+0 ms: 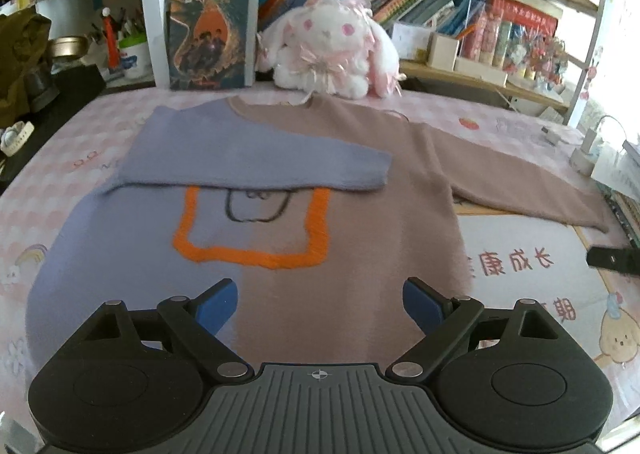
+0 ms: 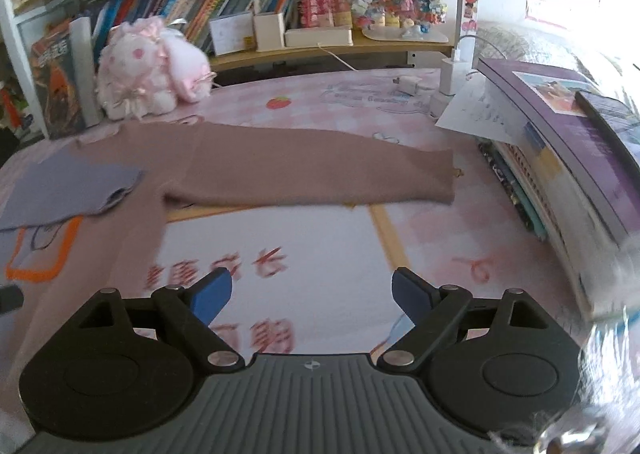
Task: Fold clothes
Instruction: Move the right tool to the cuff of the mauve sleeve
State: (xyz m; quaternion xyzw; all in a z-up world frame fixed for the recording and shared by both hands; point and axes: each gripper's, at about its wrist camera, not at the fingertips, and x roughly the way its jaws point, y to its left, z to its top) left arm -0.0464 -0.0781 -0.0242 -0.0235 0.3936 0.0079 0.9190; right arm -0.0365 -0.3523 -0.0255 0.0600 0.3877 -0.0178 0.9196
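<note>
Here the sweater lies flat on the table, ahead of both sets of jaws, its blue sleeve already folded across the chest. The left gripper hovers over the hem, jaws apart and empty. The right gripper, jaws also apart, faces the outstretched mauve sleeve, probably to fold it inward likewise.
</note>
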